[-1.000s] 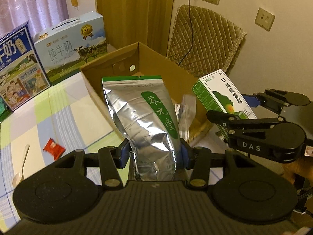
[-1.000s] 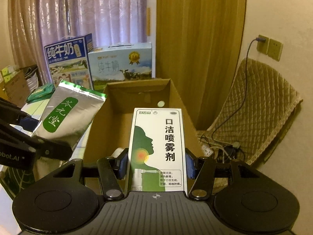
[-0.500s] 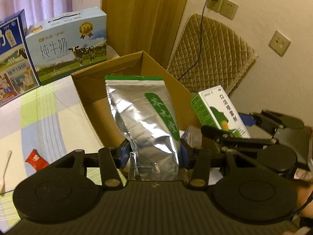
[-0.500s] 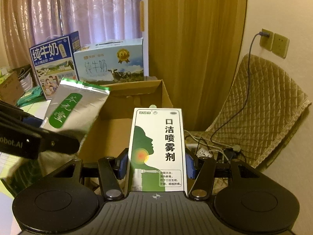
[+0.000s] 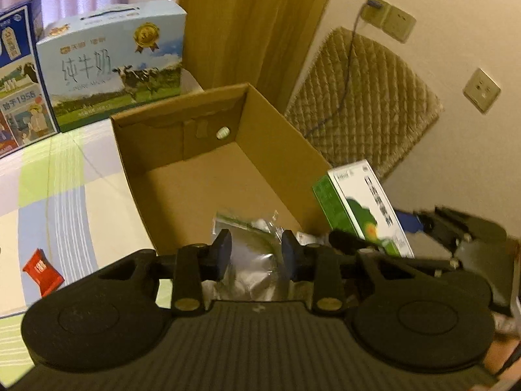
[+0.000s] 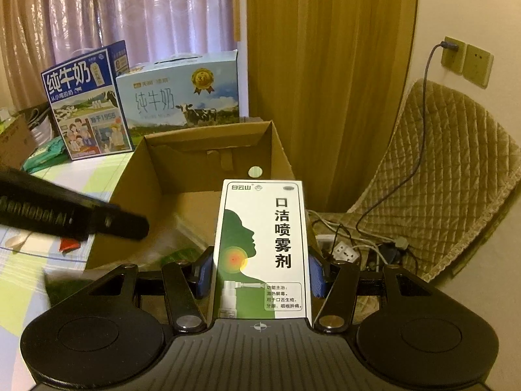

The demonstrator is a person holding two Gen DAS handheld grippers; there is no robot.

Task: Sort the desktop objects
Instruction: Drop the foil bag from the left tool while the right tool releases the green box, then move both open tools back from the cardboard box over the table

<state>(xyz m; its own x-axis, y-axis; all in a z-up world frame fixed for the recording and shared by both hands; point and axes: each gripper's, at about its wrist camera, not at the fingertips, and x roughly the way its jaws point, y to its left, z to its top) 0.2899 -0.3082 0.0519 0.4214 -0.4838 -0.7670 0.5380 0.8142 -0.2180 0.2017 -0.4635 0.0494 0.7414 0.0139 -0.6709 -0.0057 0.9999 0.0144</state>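
An open cardboard box [image 5: 182, 117] stands on the checked table. The silver pouch with a green label [image 5: 247, 228] lies inside it at the near end, also seen as the pouch [image 6: 176, 254] in the right wrist view. My left gripper [image 5: 255, 252] hovers just above the pouch, fingers apart and holding nothing. The left gripper's black finger [image 6: 97, 221] reaches over the box's left wall [image 6: 130, 176]. My right gripper [image 6: 260, 277] is shut on an upright white-and-green spray carton [image 6: 260, 244]. That carton [image 5: 361, 208] hangs at the box's right near corner.
Two milk cartons [image 5: 110, 65] [image 6: 88, 104] stand behind the box. A red packet [image 5: 42, 272] lies on the tablecloth to its left. Right of the table are a quilted chair cushion [image 6: 439, 176], a power strip with cables [image 6: 345, 251] and wall sockets [image 5: 390, 19].
The left gripper has let go of the silver pouch, which dropped from upright between its fingers into the box. The fingers have since narrowed. The right gripper has carried the spray carton closer over the box.
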